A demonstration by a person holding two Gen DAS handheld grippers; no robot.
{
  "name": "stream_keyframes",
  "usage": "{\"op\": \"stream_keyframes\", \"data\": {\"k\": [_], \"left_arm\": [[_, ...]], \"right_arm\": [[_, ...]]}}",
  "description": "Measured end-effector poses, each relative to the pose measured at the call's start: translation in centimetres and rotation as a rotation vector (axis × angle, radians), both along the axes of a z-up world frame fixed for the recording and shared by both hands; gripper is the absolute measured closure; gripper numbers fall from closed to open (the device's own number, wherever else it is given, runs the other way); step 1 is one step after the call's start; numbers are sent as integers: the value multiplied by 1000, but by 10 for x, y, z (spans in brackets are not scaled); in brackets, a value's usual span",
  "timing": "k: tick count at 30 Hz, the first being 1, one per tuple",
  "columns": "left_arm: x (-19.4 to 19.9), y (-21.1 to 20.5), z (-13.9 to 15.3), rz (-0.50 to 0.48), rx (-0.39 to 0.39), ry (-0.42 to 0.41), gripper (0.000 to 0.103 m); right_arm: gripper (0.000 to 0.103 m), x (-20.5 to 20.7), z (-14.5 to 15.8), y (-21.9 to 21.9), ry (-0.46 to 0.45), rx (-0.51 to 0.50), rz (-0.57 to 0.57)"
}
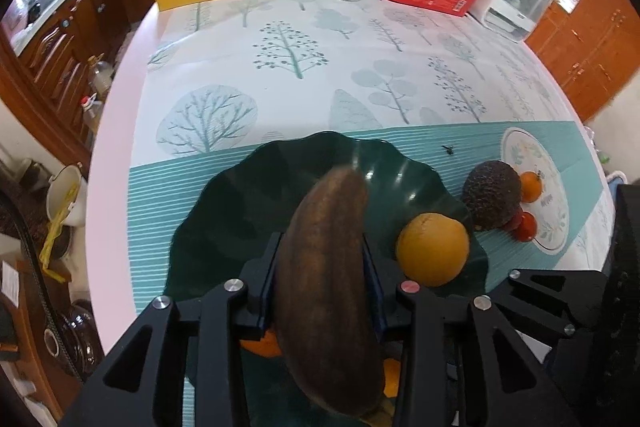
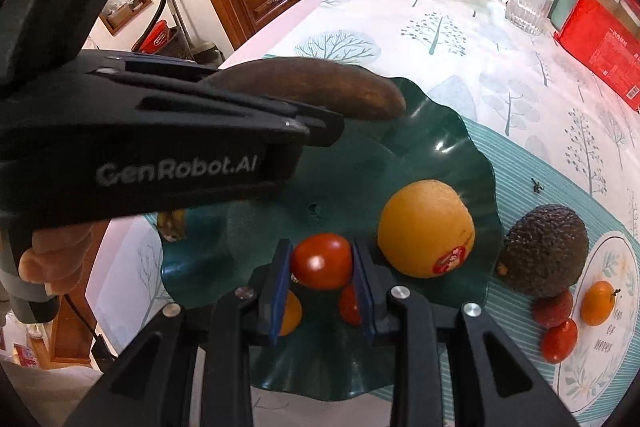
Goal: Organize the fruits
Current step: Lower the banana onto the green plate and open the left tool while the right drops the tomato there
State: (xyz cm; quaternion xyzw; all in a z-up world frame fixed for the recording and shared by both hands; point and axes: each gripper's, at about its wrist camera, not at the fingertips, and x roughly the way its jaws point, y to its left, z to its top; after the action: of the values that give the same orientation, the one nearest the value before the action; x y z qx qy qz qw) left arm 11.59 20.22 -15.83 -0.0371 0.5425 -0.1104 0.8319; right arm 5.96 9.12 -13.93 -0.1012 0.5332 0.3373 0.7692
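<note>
- My right gripper (image 2: pixel 322 269) pinches a red tomato (image 2: pixel 321 261) low over the green dish (image 2: pixel 448 155), beside the orange (image 2: pixel 426 227)
- My left gripper (image 1: pixel 322 279) clamps the brown banana (image 1: pixel 326 287) lengthwise above that dish, angled down
- Further right, I see the avocado (image 2: pixel 544 249) against the patterned plate (image 2: pixel 600 367)
</note>
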Motion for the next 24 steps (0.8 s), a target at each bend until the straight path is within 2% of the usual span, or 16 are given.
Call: {"op": "stream_keyframes", "data": {"k": [3,5,6,13,17,24], "left_arm": [[-1,-3,2,-24,-19,-5,62],[-2,-4,4,-35,-31,-8,49],[-3,-5,5,-39,-29,-13,47],[-10,-4,12,-56,-44,-25,30],[-15,0,20,-47,-62,-33,26],[-24,10,39,-24,-86,-66,24]], "right_arm": [[72,2,0,-1,7,5,-8],[64,3,2,-1,3,9,-12],[61,3,1,-1,4,3,-11],[59,0,-3,-7,5,-6,-14],[49,-4,1,-9,-8,2,-13],[43,-14,13,-16,-55,8,1]]}}
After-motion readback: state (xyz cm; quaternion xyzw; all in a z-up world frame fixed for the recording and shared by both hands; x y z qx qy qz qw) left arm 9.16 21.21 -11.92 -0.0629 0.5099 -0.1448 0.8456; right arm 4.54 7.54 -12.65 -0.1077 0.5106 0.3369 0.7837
